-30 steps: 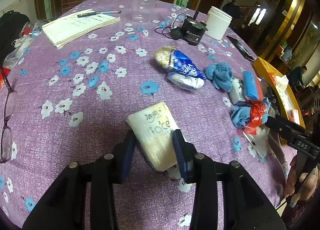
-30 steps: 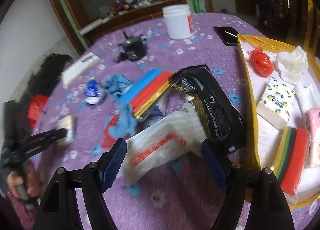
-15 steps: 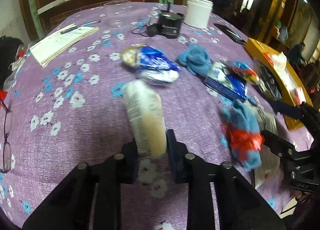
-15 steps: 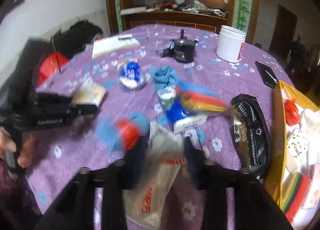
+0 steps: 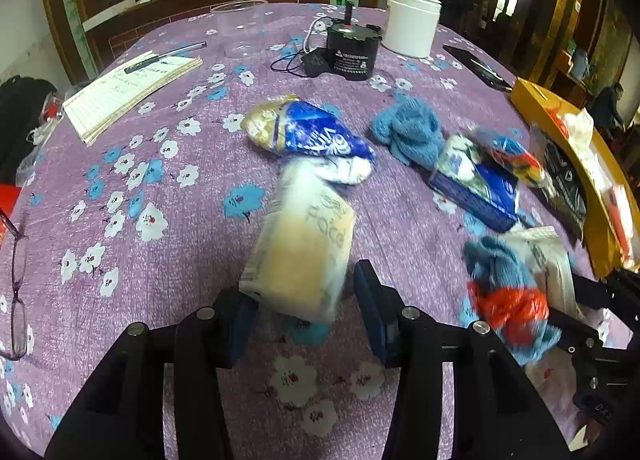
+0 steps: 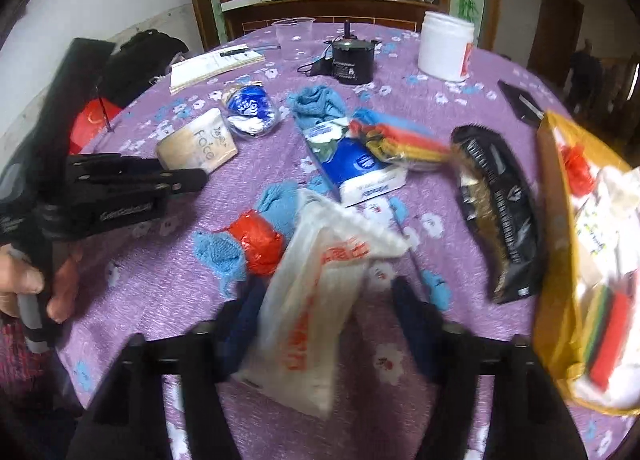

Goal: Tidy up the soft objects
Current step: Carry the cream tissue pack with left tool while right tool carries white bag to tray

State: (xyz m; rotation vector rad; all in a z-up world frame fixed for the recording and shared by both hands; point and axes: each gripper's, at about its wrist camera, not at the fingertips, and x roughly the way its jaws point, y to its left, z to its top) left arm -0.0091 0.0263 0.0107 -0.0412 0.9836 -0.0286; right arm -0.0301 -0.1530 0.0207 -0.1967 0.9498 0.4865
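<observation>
Holding sponges and tissue packs, yellow tray (image 6: 554, 244), left claw (image 5: 308, 314) opening around tissue pack (image 5: 304, 256), right claw (image 6: 326, 320) closing around white bag (image 6: 316, 300).

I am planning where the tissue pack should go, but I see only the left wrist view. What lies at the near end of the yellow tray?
Observer: At its near end the yellow tray holds a striped sponge pack, in green, yellow and red.
Operator: Thank you. One more thing: does the white jar have any label?
Observer: Yes. The white jar has a red label on the side that is turned away from your camera.
</observation>
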